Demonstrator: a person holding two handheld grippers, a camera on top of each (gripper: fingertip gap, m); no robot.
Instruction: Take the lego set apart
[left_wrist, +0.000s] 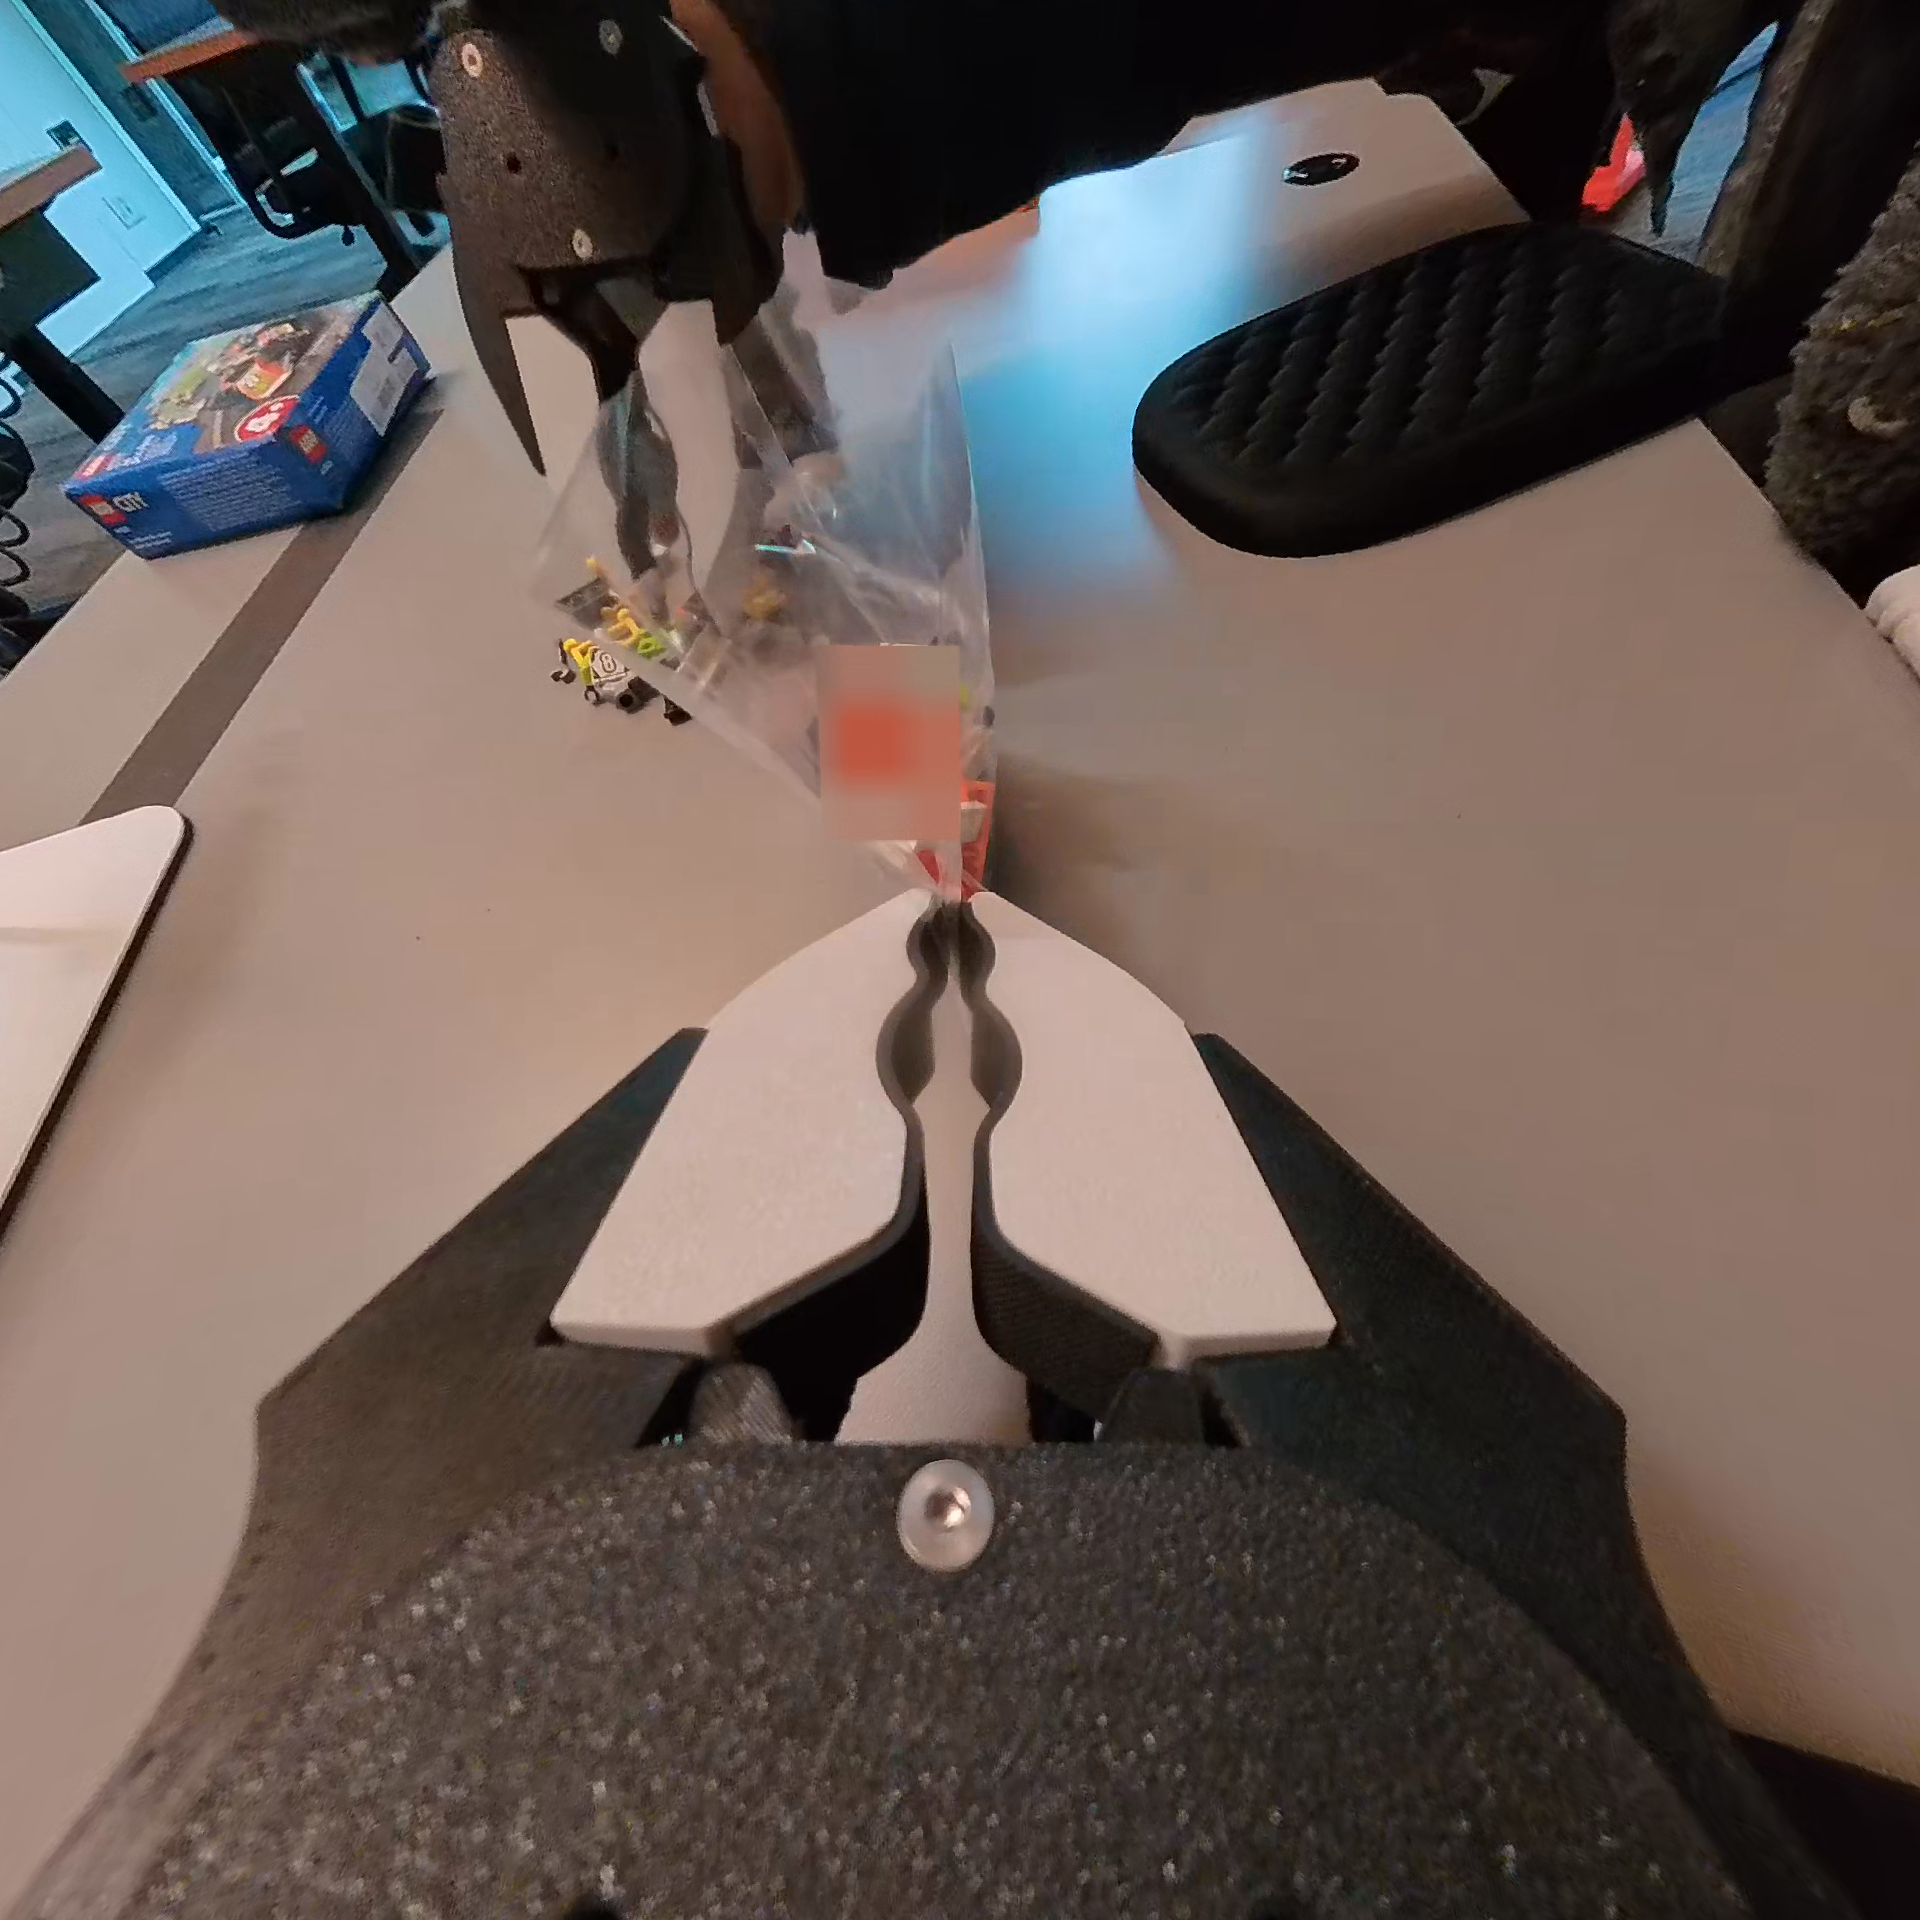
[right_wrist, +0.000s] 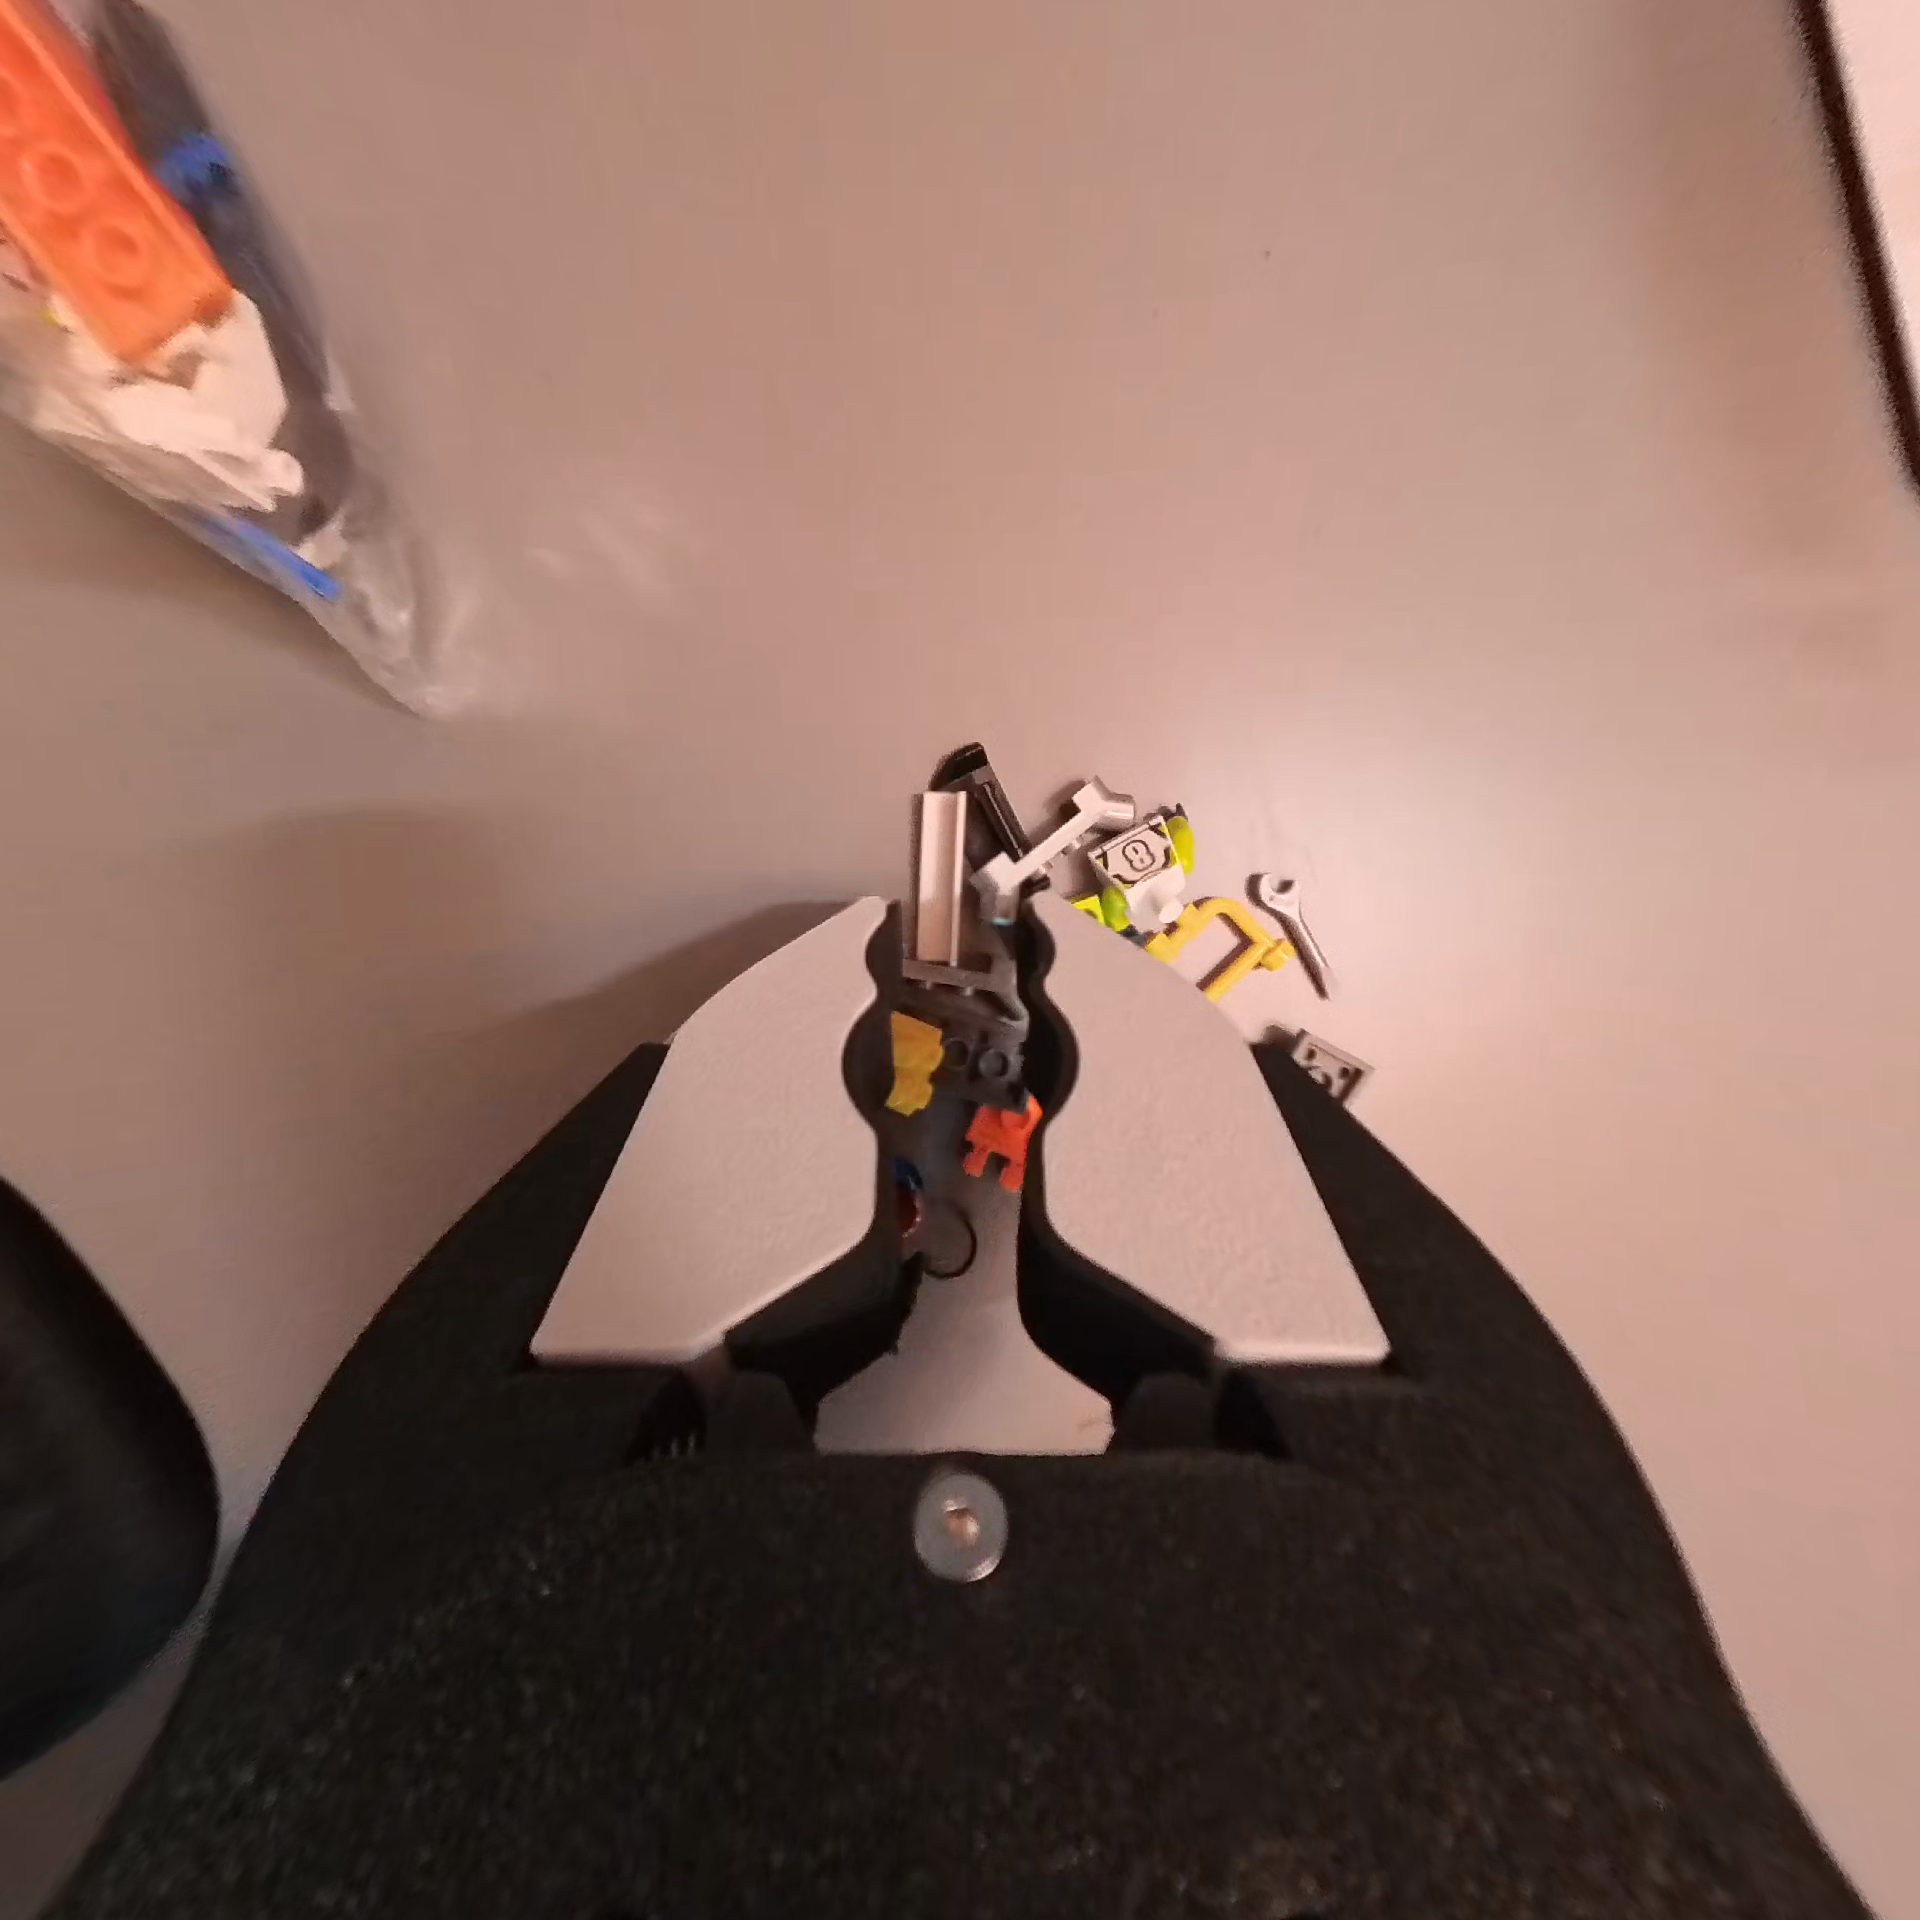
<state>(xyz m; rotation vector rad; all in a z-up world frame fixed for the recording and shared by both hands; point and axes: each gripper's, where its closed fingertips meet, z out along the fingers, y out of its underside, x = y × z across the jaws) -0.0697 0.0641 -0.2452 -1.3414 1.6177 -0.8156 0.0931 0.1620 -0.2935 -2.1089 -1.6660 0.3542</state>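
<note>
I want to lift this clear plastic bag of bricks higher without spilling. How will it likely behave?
The clear bag will probably stay floppy: it sags and creases between the left gripper and the right gripper. Its load likely shifts, since bricks bunch at the low end. Pieces already on the table suggest it may spill.

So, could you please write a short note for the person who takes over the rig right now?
Left gripper: shut on the lower corner of the clear bag, held above the table.
Right gripper: at the bag's upper end, small pieces showing between its fingers; whether it is clamped, I cannot tell.
Loose pieces: a few lie on the table below the right gripper.
Blue box: on the table, untouched.
Done: a few pieces out.
Left: most pieces, orange and white ones included, are in the bag.
</note>
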